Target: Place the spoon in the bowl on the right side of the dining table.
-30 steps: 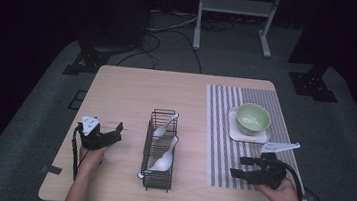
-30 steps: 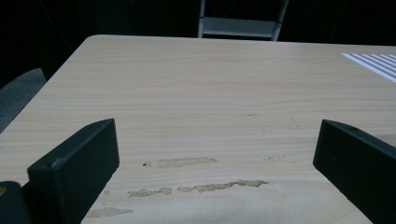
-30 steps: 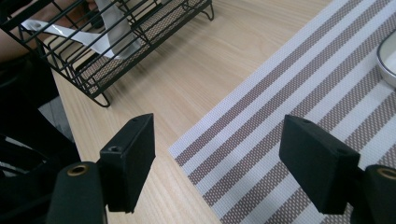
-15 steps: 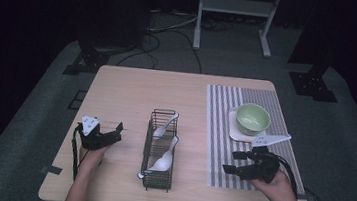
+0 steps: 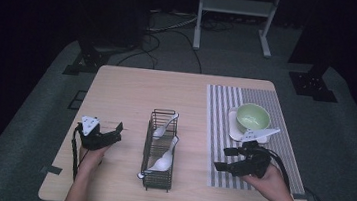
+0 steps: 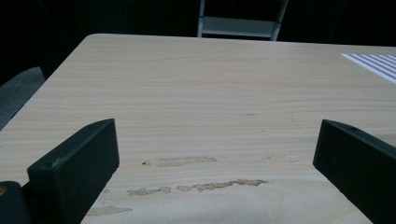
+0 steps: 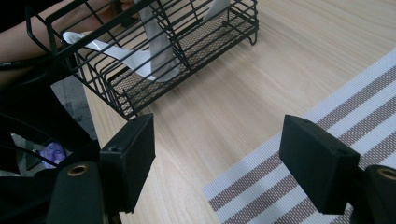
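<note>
— High view: anything readable?
— No legible writing or brand anywhere. Black wire basket (image 5: pixel 161 149) mid-desk (image 5: pixel 132 90), long axis running away from the near edge. Two white spoons (image 5: pixel 162 160) inside, lying along that axis, the near one's handle poking out at the near-left corner. Right gripper (image 5: pixel 228 159) over the striped mat (image 5: pixel 218 135), pointing left toward the basket, well apart from it. Left gripper (image 5: pixel 119 129) left of the basket, low over bare wood.
— Left gripper view?
— Jaws spread wide, holding nothing, over scuffed wood.
— Right gripper view?
— Jaws wide, empty; basket (image 7: pixel 154 60) ahead, a spoon (image 7: pixel 156 44) leaning inside.
</note>
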`<state>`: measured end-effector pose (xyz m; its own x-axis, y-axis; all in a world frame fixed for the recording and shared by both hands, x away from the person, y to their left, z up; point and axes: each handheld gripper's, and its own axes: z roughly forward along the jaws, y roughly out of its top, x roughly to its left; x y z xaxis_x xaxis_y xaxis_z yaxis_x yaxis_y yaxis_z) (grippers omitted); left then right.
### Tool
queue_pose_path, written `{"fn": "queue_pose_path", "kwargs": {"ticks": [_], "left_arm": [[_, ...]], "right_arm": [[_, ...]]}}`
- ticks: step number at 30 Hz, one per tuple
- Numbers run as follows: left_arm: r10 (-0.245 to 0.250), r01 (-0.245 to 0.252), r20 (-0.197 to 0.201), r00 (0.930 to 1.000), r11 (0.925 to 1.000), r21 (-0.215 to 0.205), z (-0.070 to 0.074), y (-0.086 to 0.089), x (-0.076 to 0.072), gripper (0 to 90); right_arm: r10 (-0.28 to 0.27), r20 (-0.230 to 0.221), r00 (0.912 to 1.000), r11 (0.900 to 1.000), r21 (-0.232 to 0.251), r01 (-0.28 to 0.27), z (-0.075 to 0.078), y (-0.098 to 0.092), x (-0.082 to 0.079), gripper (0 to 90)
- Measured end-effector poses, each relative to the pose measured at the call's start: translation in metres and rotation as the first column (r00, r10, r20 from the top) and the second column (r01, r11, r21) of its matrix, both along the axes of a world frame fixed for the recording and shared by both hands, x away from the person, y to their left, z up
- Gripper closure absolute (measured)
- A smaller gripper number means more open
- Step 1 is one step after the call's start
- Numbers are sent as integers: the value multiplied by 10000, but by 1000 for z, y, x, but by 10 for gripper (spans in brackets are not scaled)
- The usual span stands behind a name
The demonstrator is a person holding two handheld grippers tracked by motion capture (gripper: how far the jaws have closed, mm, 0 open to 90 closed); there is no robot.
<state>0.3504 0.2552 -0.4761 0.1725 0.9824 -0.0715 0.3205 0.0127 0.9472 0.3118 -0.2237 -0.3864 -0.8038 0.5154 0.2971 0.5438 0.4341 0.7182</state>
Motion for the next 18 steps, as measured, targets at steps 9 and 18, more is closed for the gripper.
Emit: {"fn": "queue_pose_path", "kwargs": {"ticks": [9,18], "left_arm": [[-2,2,39,10000,10000,0,0,0,0,0],[-9,9,35,10000,10000,-7,0,0,0,0]], "right_arm": [[323,37,9995,9994,-132,-323,7,12,3,258],[582,48,9983,9980,-230,-581,12,22,4,258]]}}
